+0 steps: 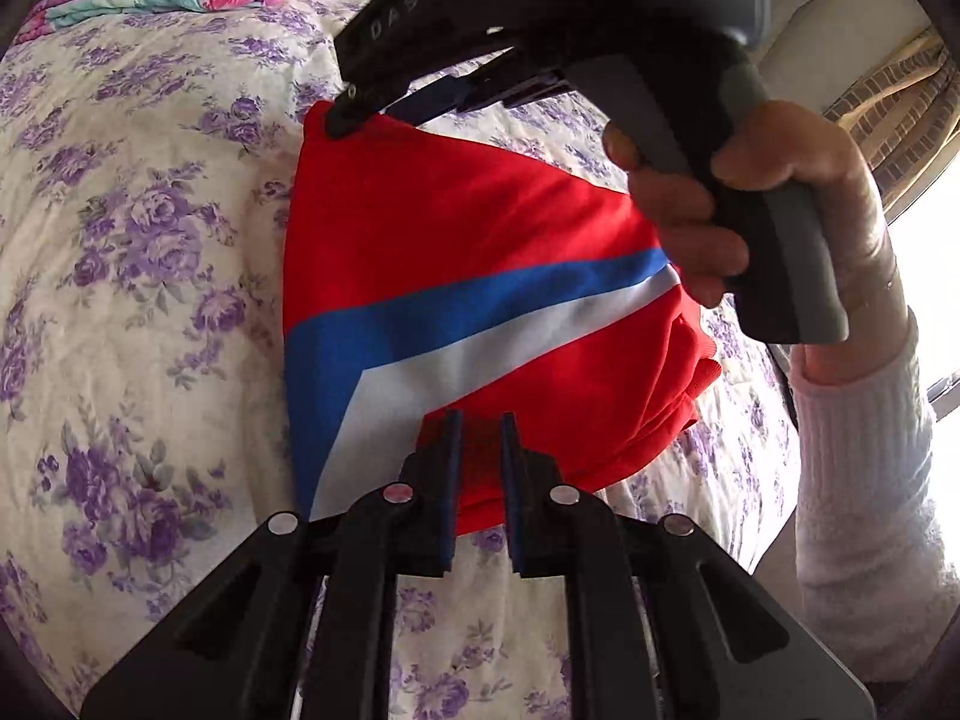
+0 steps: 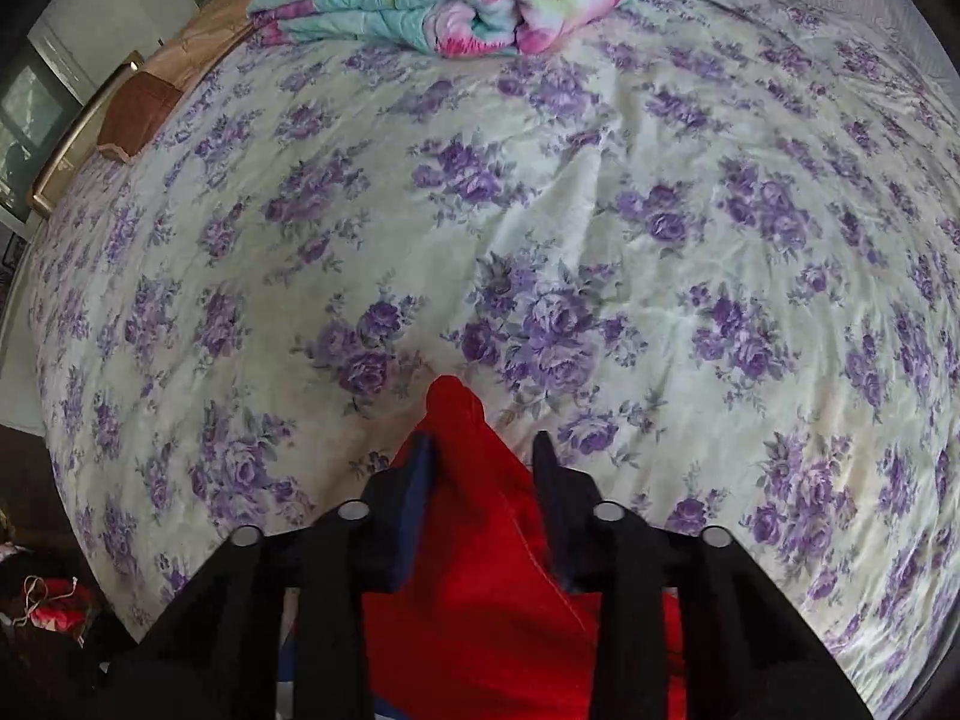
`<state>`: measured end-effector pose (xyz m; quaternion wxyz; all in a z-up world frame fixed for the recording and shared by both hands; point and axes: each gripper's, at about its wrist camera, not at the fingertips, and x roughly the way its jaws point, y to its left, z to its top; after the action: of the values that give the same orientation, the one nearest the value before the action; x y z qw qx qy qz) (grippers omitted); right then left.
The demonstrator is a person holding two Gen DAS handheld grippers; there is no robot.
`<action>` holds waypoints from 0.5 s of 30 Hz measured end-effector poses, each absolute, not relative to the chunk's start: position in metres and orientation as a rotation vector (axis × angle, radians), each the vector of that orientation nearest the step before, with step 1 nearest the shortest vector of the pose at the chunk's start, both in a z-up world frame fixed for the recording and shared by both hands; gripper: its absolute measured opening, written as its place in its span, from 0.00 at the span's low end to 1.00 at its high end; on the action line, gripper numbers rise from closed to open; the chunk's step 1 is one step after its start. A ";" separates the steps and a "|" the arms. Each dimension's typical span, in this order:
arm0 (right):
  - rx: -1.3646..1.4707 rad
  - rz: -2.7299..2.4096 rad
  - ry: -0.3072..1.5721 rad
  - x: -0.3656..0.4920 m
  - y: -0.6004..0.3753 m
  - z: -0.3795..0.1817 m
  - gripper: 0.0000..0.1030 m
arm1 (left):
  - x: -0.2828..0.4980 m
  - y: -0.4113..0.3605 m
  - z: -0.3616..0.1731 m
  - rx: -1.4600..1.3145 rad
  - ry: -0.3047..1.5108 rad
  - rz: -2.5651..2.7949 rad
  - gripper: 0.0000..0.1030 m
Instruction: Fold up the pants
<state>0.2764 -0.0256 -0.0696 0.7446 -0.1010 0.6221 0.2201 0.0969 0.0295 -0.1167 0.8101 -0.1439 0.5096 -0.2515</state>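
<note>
The red pants [image 1: 456, 252] with a blue and white stripe hang folded above the floral bed, stretched between my two grippers. My left gripper [image 1: 482, 438] is shut on the near edge of the pants. In the left wrist view my right gripper [image 1: 348, 114] pinches the far top corner, with the hand on its handle at the right. In the right wrist view my right gripper [image 2: 483, 456] is shut on a red fold of the pants [image 2: 480, 540], whose tip sticks out past the fingers.
The bed [image 2: 540, 210] has a cream cover with purple roses. A folded floral quilt [image 2: 456, 0] lies at its far end. A wooden headboard [image 2: 90, 120] is at the left. A window [image 1: 936, 276] is at the right.
</note>
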 end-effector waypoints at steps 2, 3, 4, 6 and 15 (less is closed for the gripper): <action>-0.267 0.447 1.361 0.274 -0.020 -0.084 0.23 | 0.098 0.032 -0.120 -0.326 1.090 -0.543 0.10; -0.288 0.443 1.342 0.272 -0.016 -0.085 0.23 | 0.099 0.034 -0.122 -0.330 1.090 -0.541 0.08; -0.301 0.434 1.327 0.270 -0.014 -0.085 0.24 | 0.099 0.035 -0.123 -0.337 1.092 -0.540 0.07; -0.271 0.407 1.334 0.270 -0.016 -0.084 0.30 | 0.102 0.037 -0.123 -0.349 1.104 -0.548 0.07; -0.022 0.483 1.091 0.187 -0.104 0.020 0.60 | 0.114 0.095 -0.096 -0.484 1.102 -0.470 0.07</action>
<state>0.1873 -0.1039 0.0200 0.8272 -0.0101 0.5137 0.2276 0.1140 0.0953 -0.0960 0.7985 -0.2256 0.5134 -0.2190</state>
